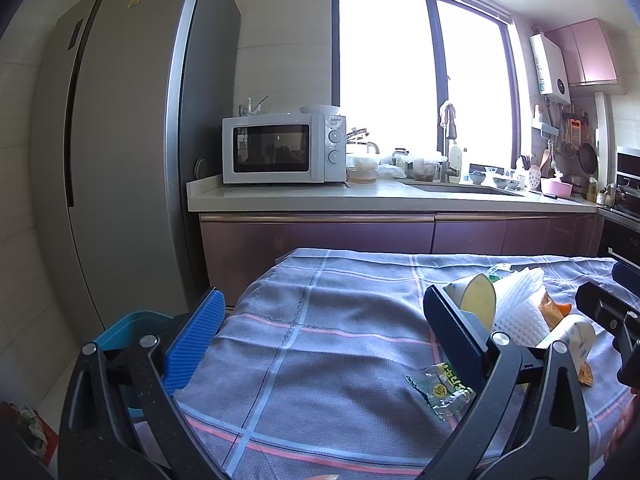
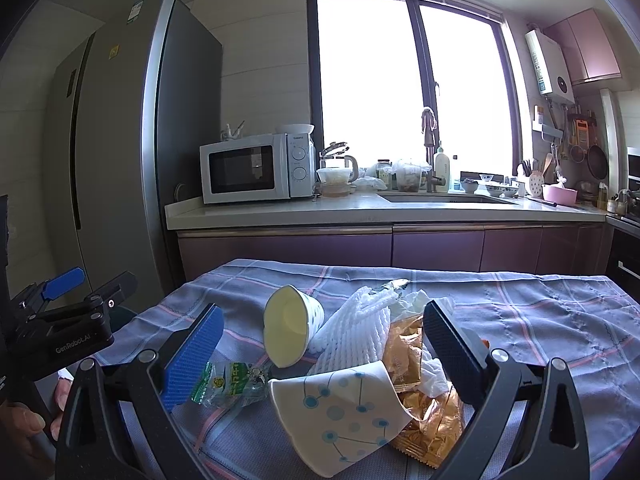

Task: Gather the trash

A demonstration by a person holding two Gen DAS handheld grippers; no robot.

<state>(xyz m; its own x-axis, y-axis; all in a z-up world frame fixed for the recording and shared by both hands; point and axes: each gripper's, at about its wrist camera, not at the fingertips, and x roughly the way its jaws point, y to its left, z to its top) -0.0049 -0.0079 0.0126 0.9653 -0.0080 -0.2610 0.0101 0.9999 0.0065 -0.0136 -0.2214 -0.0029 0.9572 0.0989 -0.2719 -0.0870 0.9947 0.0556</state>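
Observation:
A pile of trash lies on the checked tablecloth (image 2: 540,320). In the right wrist view it holds a crushed paper cup with blue dots (image 2: 344,412), a second paper cup on its side (image 2: 290,330), white foam netting (image 2: 354,334), a golden snack wrapper (image 2: 420,384), a crumpled tissue (image 2: 434,374) and a green clear wrapper (image 2: 230,384). My right gripper (image 2: 324,348) is open, its jaws on either side of the pile, just above it. My left gripper (image 1: 326,334) is open and empty over bare cloth, left of the green wrapper (image 1: 444,390) and the cup (image 1: 474,300).
A teal bin (image 1: 132,326) stands on the floor left of the table, below my left gripper. A tall fridge (image 1: 120,140) is at the left. A counter (image 1: 360,196) with a microwave (image 1: 280,148) and a sink runs behind the table.

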